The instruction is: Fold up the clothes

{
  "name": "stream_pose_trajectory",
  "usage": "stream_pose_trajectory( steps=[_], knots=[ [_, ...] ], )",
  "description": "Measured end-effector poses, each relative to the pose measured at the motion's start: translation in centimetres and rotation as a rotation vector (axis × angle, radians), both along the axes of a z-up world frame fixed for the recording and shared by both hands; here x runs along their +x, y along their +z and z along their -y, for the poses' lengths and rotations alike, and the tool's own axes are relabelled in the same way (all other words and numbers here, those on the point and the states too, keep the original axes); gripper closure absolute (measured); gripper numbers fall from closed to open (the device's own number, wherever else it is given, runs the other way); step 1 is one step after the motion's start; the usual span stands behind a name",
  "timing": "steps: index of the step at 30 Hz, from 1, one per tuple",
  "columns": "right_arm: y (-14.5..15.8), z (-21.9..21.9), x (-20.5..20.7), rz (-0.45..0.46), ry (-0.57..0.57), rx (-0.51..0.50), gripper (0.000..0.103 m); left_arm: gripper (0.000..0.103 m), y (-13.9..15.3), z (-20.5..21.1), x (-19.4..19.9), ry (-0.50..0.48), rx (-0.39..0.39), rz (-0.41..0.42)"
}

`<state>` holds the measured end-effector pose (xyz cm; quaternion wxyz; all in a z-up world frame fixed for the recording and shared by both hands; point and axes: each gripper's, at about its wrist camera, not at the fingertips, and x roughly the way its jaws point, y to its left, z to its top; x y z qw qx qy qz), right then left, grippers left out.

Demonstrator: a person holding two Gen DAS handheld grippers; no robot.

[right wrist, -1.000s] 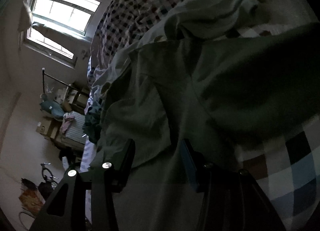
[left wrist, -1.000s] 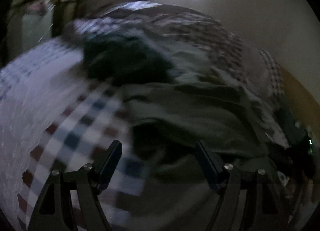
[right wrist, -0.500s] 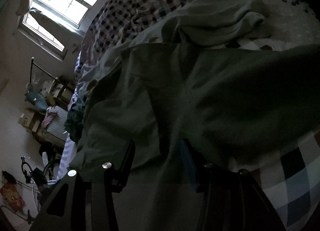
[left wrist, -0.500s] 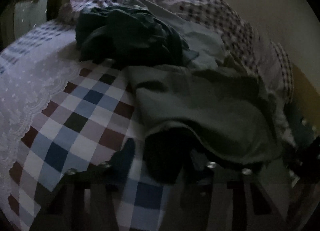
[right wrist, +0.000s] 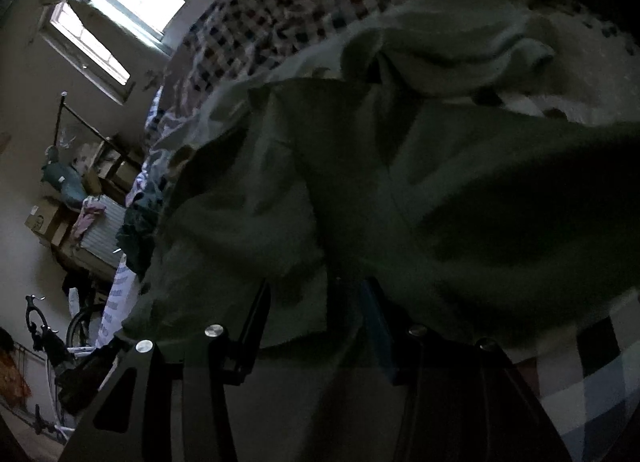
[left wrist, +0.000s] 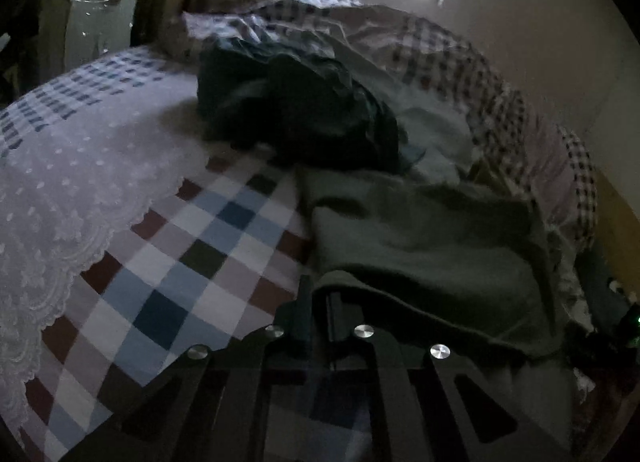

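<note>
Green garment (left wrist: 432, 246): on checked bedspread (left wrist: 192, 262). Left gripper (left wrist: 320, 302): jaws just closed, pinching its near edge. Right gripper (right wrist: 316, 302): half-open around fabric, pressure unclear. Risk: thin pinch slipping when lifted.

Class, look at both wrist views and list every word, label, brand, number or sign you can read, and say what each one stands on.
None can be read in either view.
Cardboard boxes by the wall: a dark mark on one side, too small and blurred to read.
Grey-green garment and checked bedcover: no tag or print visible.
</note>
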<state>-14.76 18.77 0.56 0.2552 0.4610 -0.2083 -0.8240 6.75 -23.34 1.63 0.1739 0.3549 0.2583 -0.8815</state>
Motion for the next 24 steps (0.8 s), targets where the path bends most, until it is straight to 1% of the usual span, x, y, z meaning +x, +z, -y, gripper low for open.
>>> stream_pose_trajectory(
  steps=[2,3,8,10,12,15,17,18,19,20,21,22,24],
  knots=[
    [-0.3,0.0,-0.2,0.02,0.002,-0.01,0.052,0.099,-1.3,0.7,-0.3,0.003,0.044,0.036],
    [-0.4,0.0,-0.2,0.029,0.003,-0.018,0.052,0.099,-1.5,1.0,-0.2,0.006,0.06,0.029],
    [0.6,0.3,-0.2,0.031,0.04,-0.09,0.052,0.098,-1.4,1.0,-0.3,0.001,0.057,0.028],
    [0.5,0.8,-0.4,0.042,0.056,-0.048,0.052,0.098,-1.5,1.0,-0.3,0.002,0.062,0.025],
    [-0.4,1.0,-0.8,0.076,0.057,-0.006,0.052,0.098,-1.5,0.9,-0.1,0.003,0.063,0.021],
    [-0.7,0.7,-0.9,0.086,0.046,0.008,0.053,0.097,-1.6,0.9,0.4,0.007,0.068,0.017],
    [-0.6,0.9,-0.8,0.076,0.058,0.02,0.054,0.097,-1.6,0.8,0.2,0.007,0.068,0.019],
    [-0.6,1.0,-0.8,0.074,0.068,0.025,0.062,0.097,-1.6,0.8,0.1,0.006,0.063,0.022],
    [-0.7,1.2,-0.7,0.074,0.078,0.03,0.079,0.097,-1.6,0.7,0.1,0.006,0.059,0.024],
    [-0.9,1.3,-0.7,0.077,0.085,0.043,0.086,0.097,-1.6,0.7,0.1,0.006,0.056,0.025],
    [-1.1,1.4,-0.6,0.08,0.085,0.056,0.088,0.097,-1.6,0.7,0.1,0.006,0.057,0.025],
    [-1.2,1.4,-0.6,0.077,0.084,0.061,0.093,0.097,-1.6,0.8,0.1,0.006,0.058,0.025],
    [-0.9,1.3,-0.4,0.056,0.074,0.071,0.099,0.097,-1.6,0.8,0.1,0.005,0.061,0.025]
  ],
)
